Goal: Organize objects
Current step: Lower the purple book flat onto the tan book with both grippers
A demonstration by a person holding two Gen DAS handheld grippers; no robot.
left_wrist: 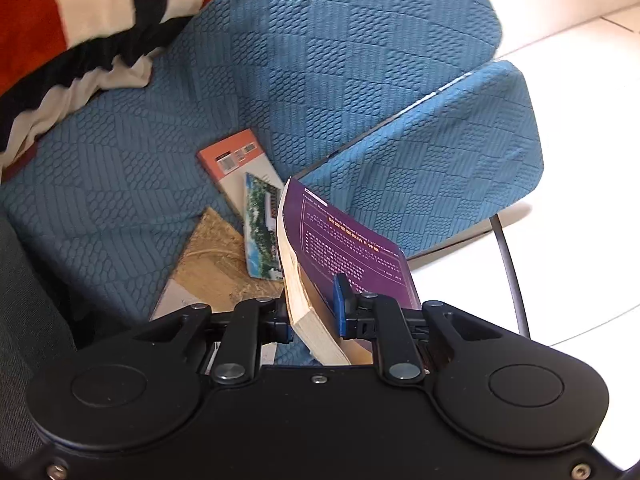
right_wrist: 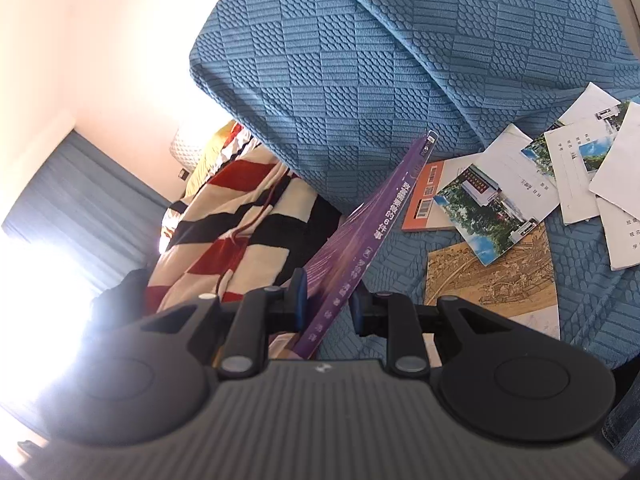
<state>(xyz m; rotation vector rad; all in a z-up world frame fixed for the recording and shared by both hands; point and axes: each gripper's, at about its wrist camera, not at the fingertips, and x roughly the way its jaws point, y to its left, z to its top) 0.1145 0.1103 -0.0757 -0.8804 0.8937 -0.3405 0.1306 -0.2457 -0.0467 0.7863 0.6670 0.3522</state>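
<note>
Purple book (left_wrist: 352,248) raised clear of the blue sofa seat (left_wrist: 120,184), left gripper (left_wrist: 314,312) clamping its page edge, right gripper (right_wrist: 330,304) apparently gripping its spine, likely sharing weight; loose cards (right_wrist: 480,200) lie beneath.

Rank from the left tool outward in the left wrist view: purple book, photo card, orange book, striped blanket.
1. Purple book: clamped in the left tool.
2. Photo card: just beyond it, left of the book.
3. Orange book: behind the card on the blue sofa cover.
4. Striped blanket: far upper left.
</note>
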